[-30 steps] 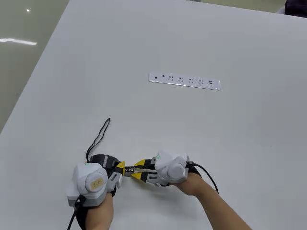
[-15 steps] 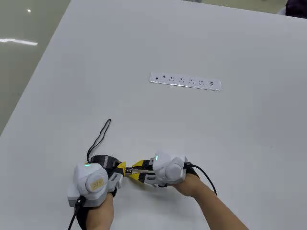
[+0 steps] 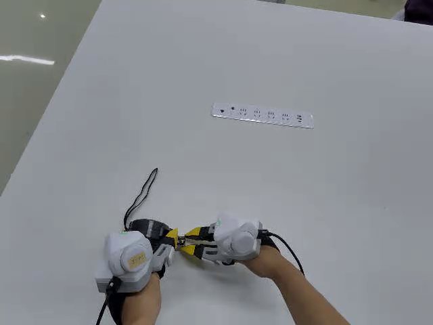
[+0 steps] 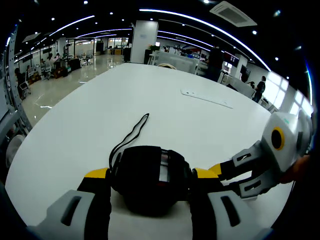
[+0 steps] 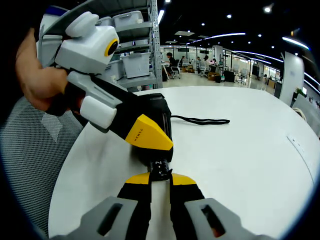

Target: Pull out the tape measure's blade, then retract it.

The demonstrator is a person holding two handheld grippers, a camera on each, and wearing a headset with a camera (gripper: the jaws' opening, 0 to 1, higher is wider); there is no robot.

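Now my right claw [image 5: 160, 179], pinching the blade [image 5: 159, 167] tip, is closing in on the tape measure [image 4: 150, 187] my left claw [image 4: 151, 174] is clamping; retraction is nearly finishing

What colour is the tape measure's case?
Black. The tape measure case shows clearest in the left gripper view, clamped between the tongs.

No text reads clearly to me. The blade [image 5: 159, 166], pinched at the fingertips of my right gripper [image 5: 160, 178], carries small dark marks, too tiny to tell. The tape measure [image 4: 145, 195], clamped between the fingers of my left gripper [image 4: 151, 174], shows a pale label, unreadable. Lettering on that gripper's yellow pad [image 5: 146, 135] is blurred.
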